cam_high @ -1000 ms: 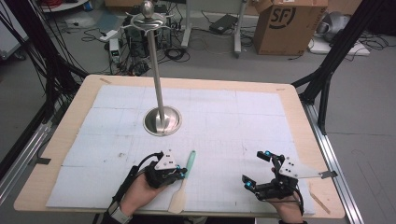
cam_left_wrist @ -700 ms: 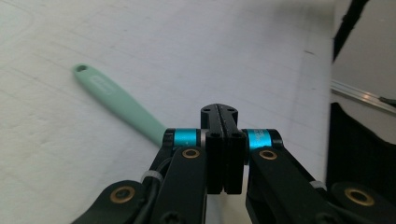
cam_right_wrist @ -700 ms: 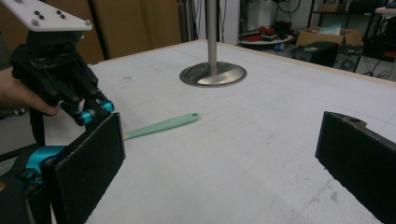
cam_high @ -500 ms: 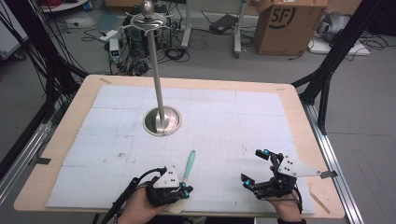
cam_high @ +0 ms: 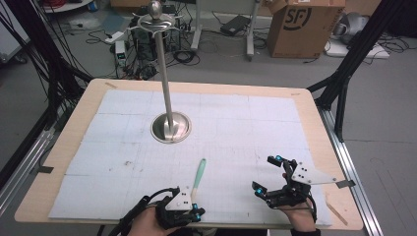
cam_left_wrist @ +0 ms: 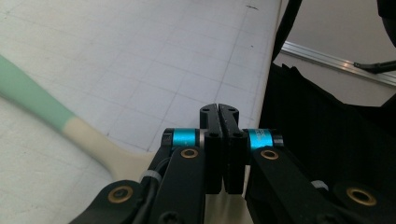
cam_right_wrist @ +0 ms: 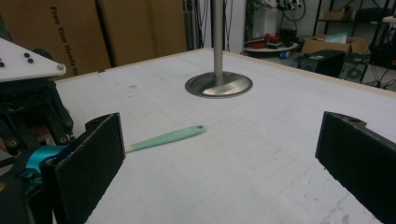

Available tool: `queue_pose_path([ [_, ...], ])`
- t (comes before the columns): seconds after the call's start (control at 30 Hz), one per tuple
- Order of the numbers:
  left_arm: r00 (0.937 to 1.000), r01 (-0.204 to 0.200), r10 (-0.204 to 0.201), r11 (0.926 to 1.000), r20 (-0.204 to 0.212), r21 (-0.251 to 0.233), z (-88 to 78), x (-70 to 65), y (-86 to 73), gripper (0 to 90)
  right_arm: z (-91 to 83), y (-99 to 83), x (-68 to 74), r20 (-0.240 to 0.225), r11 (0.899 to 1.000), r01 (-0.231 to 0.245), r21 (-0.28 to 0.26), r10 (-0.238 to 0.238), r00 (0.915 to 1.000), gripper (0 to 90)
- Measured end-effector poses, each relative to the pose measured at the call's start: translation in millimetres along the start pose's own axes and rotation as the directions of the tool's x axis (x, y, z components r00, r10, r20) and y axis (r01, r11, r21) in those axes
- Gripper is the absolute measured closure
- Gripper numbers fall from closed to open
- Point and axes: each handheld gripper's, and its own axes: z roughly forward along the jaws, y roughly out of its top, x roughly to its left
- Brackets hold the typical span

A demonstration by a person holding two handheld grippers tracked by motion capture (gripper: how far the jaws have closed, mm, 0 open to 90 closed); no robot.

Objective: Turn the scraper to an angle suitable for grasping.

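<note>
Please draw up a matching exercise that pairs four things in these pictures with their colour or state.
Things:
1. left gripper
2. right gripper
3. spatula
4. stand

States:
A. jaws wide apart
B. upright, with a round metal base
C. jaws pressed together, holding nothing
D. lying flat, with a green handle

Pairs: 1-C, 2-A, 3-D, 4-B

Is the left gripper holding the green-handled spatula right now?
No: in the left gripper view the left gripper has its jaws pressed together on nothing, while the spatula lies flat on the mat beside it.
</note>
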Motion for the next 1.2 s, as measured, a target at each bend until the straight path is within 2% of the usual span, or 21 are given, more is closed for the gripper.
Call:
queue_pose_path([
  [0.23,0.9998,0.006,-0.006,0.9998,-0.021,0.018,-6.7,2.3,-2.7,89.7,4.2,-0.1,3.1,-0.015,1.000,0.009,0.018,-0.009,0.9998,0.3],
  [0.4,0.9995,-0.031,0.031,0.9994,-0.012,0.018,-13.7,7.1,-6.9,89.7,5.7,-1.3,1.4,-0.018,1.000,0.005,0.015,-0.004,0.9998,0.3],
  [0.6,0.9993,-0.011,0.012,0.9997,-0.035,0.022,-24.4,11.6,-11.8,89.7,13.0,-0.1,1.2,-0.035,1.000,0.010,0.021,-0.009,0.9994,0.3],
  [0.7,0.9980,0.003,-0.002,0.9999,-0.064,0.013,-33.5,16.3,-14.6,89.7,17.5,0.1,1.4,-0.046,1.000,0.013,0.028,-0.011,0.9989,0.3],
  [0.77,0.9947,0.016,-0.014,0.9997,-0.102,0.019,-40.0,20.9,-17.2,89.7,19.6,0.4,1.3,-0.051,0.999,0.016,0.030,-0.014,0.9986,0.3],
  [0.8,0.9926,0.031,-0.029,0.9993,-0.118,0.019,-43.1,23.9,-19.2,89.7,20.6,0.5,1.5,-0.054,0.999,0.013,0.030,-0.011,0.9985,0.3],
  [0.83,0.9876,0.049,-0.043,0.9980,-0.151,0.040,-45.4,27.3,-21.7,89.7,21.3,0.6,1.4,-0.054,0.999,0.013,0.031,-0.012,0.9985,0.3],
  [0.87,0.9843,0.066,-0.056,0.9964,-0.167,0.053,-47.0,31.2,-24.9,89.7,22.3,0.7,1.2,-0.056,0.999,0.014,0.031,-0.013,0.9984,0.3],
  [0.93,0.9866,0.086,-0.082,0.9961,-0.141,0.020,-50.4,36.7,-29.9,89.7,23.2,0.7,1.0,-0.055,0.999,0.016,0.032,-0.014,0.9984,0.3],
  [1.03,0.9840,0.094,-0.091,0.9955,-0.153,0.010,-51.9,38.9,-29.9,89.7,25.0,0.5,0.6,-0.056,0.999,0.017,0.034,-0.015,0.9983,0.3],
  [1.13,0.9850,0.100,-0.102,0.9947,-0.139,-0.025,-51.7,37.3,-25.9,89.7,25.1,0.2,0.5,-0.055,0.999,0.017,0.035,-0.015,0.9984,0.3],
  [1.2,0.9870,0.099,-0.102,0.9946,-0.124,-0.033,-48.1,33.5,-21.4,89.7,24.4,0.2,0.5,-0.056,0.999,0.015,0.035,-0.013,0.9983,0.3],
])
